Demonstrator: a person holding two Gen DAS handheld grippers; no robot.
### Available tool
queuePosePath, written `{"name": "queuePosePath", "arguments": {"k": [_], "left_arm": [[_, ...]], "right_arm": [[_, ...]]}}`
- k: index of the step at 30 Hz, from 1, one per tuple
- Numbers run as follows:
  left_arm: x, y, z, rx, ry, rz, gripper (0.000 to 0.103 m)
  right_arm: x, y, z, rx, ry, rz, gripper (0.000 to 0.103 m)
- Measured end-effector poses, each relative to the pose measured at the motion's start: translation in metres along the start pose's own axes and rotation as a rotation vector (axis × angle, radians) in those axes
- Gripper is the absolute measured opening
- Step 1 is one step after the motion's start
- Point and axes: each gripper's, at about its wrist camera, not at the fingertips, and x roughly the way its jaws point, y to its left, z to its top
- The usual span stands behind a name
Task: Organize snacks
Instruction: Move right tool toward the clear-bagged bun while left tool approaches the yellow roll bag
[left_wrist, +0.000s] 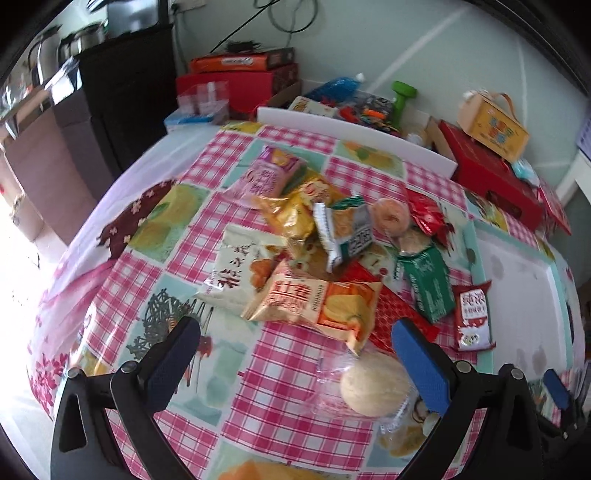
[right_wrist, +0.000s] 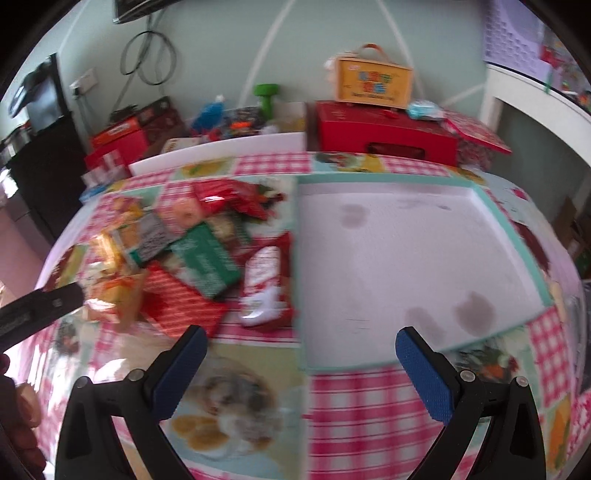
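A heap of small snack packets (left_wrist: 325, 243) lies on the checked cloth of the counter (left_wrist: 295, 362), just left of an empty white tray (right_wrist: 399, 258). The left tool (left_wrist: 295, 354) and right tool (right_wrist: 301, 363) both hover wide open, holding nothing. The packets look light, crinkly and slippery, probably crushable; pinching a sealed edge, such as the orange packet (left_wrist: 317, 302), seems safest.

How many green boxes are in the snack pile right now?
1. The green box lies at the pile's right edge, between the red striped packet and the red-and-white sachet, which lies nearer the white tray. Others may be buried under the packets.
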Motion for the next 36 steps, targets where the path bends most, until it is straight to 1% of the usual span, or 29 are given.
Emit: {"name": "queuePosePath", "arguments": {"k": [4,7,10,15,18,20,22,25,29,32,36], "left_arm": [[0.009,0.012,0.003,-0.041,0.039,-0.01,0.103],[0.012,0.02,0.003,-0.06,0.048,-0.019,0.103],[0.015,0.03,0.002,-0.077,0.057,-0.026,0.103],[0.022,0.047,0.001,-0.122,0.081,-0.005,0.103],[0.023,0.053,0.001,-0.136,0.087,-0.015,0.103],[0.024,0.054,0.002,-0.136,0.087,-0.023,0.103],[0.024,0.053,0.002,-0.13,0.086,-0.029,0.103],[0.024,0.049,0.004,-0.115,0.082,-0.045,0.103],[0.028,0.041,0.008,-0.096,0.083,-0.096,0.103],[0.034,0.031,0.008,-0.069,0.103,-0.132,0.103],[0.043,0.017,0.009,-0.035,0.131,-0.151,0.103]], "right_arm": [[0.006,0.029,0.0,-0.044,0.012,0.076,0.103],[0.014,0.048,-0.002,-0.074,0.042,0.126,0.103],[0.024,0.066,-0.008,-0.111,0.077,0.14,0.103],[0.037,0.089,-0.015,-0.144,0.127,0.18,0.103],[0.046,0.101,-0.018,-0.163,0.148,0.197,0.103],[0.052,0.107,-0.02,-0.176,0.157,0.194,0.103],[0.055,0.107,-0.022,-0.168,0.16,0.196,0.103],[0.055,0.096,-0.021,-0.126,0.163,0.197,0.099],[0.056,0.081,-0.019,-0.073,0.189,0.218,0.094],[0.056,0.075,-0.017,-0.061,0.189,0.221,0.092],[0.053,0.069,-0.019,-0.047,0.196,0.234,0.089]]}}
